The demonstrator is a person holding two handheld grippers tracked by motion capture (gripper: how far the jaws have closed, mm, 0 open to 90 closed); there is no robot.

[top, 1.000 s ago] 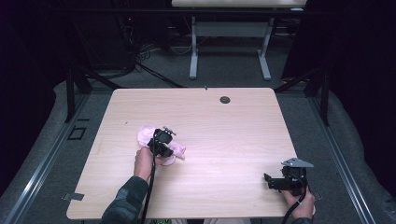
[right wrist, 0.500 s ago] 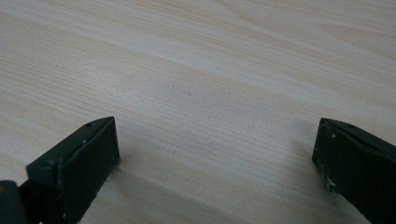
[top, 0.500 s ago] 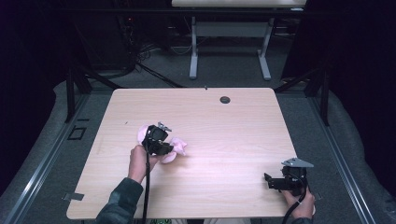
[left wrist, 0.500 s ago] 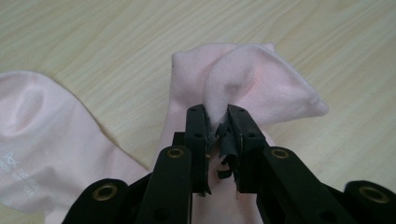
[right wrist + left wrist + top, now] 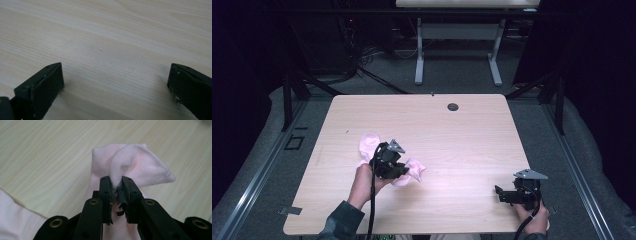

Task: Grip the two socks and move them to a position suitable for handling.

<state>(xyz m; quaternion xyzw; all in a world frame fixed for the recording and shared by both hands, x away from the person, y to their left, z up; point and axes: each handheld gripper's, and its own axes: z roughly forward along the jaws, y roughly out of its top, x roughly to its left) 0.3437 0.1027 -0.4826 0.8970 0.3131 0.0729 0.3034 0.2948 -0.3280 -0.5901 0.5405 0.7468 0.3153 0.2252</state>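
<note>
Wood surface (image 5: 452, 150) lay below us; our left gripper (image 5: 116, 187) pinched the pink sock (image 5: 135, 165) at eight o'clock, right gripper (image 5: 115, 82) fingers spread wide at four.

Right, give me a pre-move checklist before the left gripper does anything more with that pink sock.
1. Left gripper clamped on the pink sock: ok, a fold of fabric is pinched between the jaws.
2. Grip depth: cannot tell how much fabric sits behind the pads.
3. Sock free of the table: not ok, part still lies on the wood.
4. Right gripper ready: ok, jaws wide apart with nothing between them.
5. The two grippers well apart: ok.
6. Path across the table: ok, bare wood besides the sock.
</note>
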